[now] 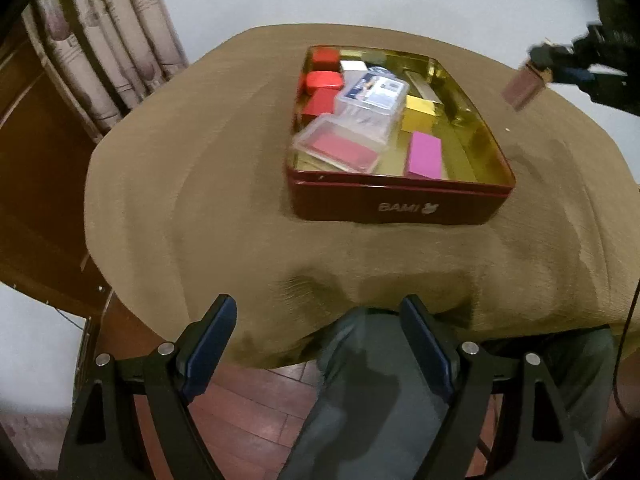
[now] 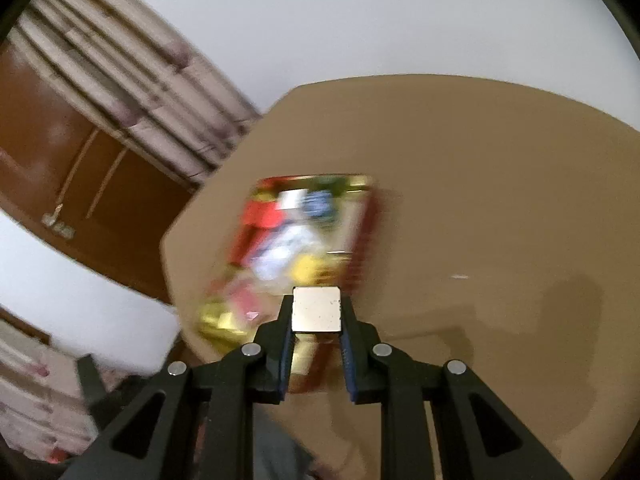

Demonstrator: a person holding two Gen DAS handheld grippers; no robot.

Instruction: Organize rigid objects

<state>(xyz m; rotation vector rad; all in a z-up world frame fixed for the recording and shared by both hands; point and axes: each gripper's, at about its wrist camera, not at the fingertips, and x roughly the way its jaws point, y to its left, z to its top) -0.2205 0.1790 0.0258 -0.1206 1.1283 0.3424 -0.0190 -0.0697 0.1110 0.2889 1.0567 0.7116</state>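
Red tin [image 1: 400,202], lettered BAMI, sits near the centre of the brown-clothed worktop [image 1: 180,200]. Inside it, red boxes [image 1: 322,80] fill the ten o'clock corner, clear plastic cases [image 1: 370,98] lie mid-tin, and a pink block [image 1: 425,155] lies toward five o'clock. Left tool [image 1: 318,312] hangs spread wide over the near edge. Right tool [image 2: 316,300], in the air at two o'clock, clamps a small pale box [image 2: 316,309].
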